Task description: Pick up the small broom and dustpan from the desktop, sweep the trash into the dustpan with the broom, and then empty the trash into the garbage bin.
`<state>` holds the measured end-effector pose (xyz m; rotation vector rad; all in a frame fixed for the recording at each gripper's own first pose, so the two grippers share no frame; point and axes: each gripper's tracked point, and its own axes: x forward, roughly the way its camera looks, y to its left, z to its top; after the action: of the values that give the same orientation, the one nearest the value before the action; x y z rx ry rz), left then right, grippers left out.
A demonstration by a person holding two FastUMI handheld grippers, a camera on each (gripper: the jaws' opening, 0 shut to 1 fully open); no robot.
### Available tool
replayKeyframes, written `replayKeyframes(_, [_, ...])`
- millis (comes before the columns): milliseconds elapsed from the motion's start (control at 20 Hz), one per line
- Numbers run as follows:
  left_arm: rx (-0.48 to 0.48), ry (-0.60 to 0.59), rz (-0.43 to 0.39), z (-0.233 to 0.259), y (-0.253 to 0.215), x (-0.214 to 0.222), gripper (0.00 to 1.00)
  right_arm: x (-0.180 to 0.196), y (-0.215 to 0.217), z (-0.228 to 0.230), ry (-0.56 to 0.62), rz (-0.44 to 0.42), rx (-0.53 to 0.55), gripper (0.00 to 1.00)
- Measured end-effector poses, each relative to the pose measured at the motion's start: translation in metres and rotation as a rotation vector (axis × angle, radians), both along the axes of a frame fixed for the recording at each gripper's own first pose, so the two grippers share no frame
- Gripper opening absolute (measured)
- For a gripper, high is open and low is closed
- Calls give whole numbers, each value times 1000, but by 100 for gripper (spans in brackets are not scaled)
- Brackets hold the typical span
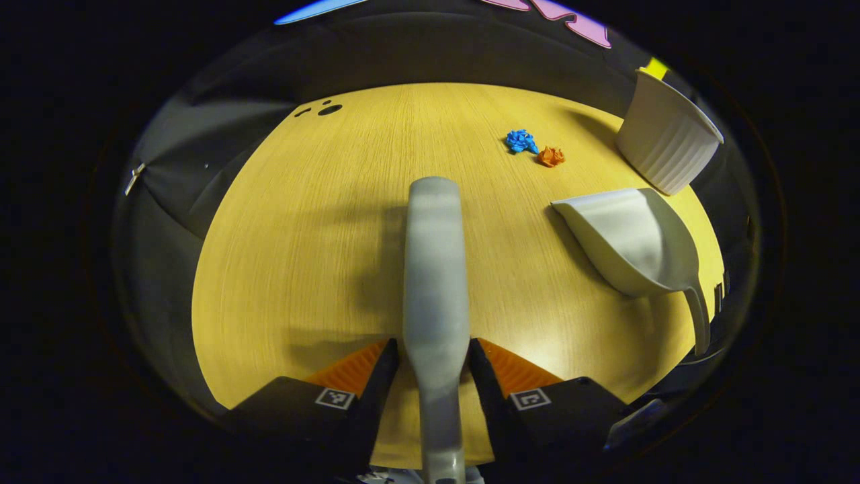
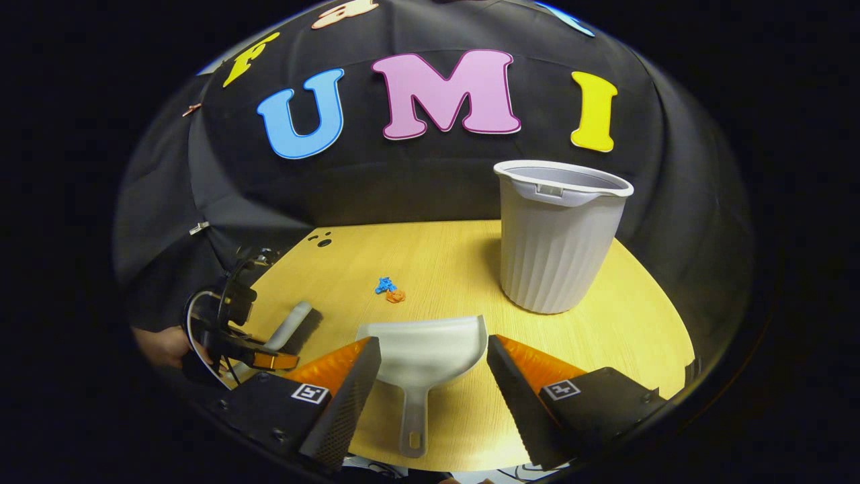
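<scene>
Broom [image 1: 435,269]: grey handle gripped between left gripper [image 1: 435,366] fingers, over the worktop [image 1: 302,269].
Dustpan [image 2: 423,349]: flat on the worktop, handle between the parted, open fingers of right gripper [image 2: 433,376], untouched.
Trash: blue scrap [image 2: 384,285] touching orange scrap [image 2: 396,296], beyond the dustpan.
Garbage bin [image 2: 557,235]: upright, far right.

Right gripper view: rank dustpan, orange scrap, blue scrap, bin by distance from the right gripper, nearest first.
1. dustpan, between the open fingers of the right gripper, handle toward the camera.
2. orange scrap and blue scrap, past the pan, slightly left; touching, too close to call.
3. bin, ahead on the right; hard to separate from the scraps.
</scene>
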<state>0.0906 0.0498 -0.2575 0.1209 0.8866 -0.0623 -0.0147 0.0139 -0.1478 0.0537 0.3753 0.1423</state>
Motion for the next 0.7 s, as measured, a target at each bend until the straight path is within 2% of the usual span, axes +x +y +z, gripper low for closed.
replayKeyframes(50, [0, -3, -3, 1, -1, 1, 62, -1, 0, -1, 4, 0, 0, 99])
replayKeyframes(100, [2, -7, -7, -2, -3, 3, 59, -2, 0, -3, 9, 2, -1, 99])
replayKeyframes(150, [3, -14, -12, -2, -4, 3, 53, -1, 0, -4, 12, 4, -1, 99])
replayKeyframes(300, [1, -49, -21, -2, -4, 3, 45, -3, 0, -7, 19, 7, -3, 99])
replayKeyframes(350, [-2, -57, -13, 1, -5, 1, 37, -3, 0, -7, 23, 6, -3, 99])
replayKeyframes(700, [-21, -119, 49, 1, -2, 1, 27, -7, 1, -18, 81, 11, -17, 99])
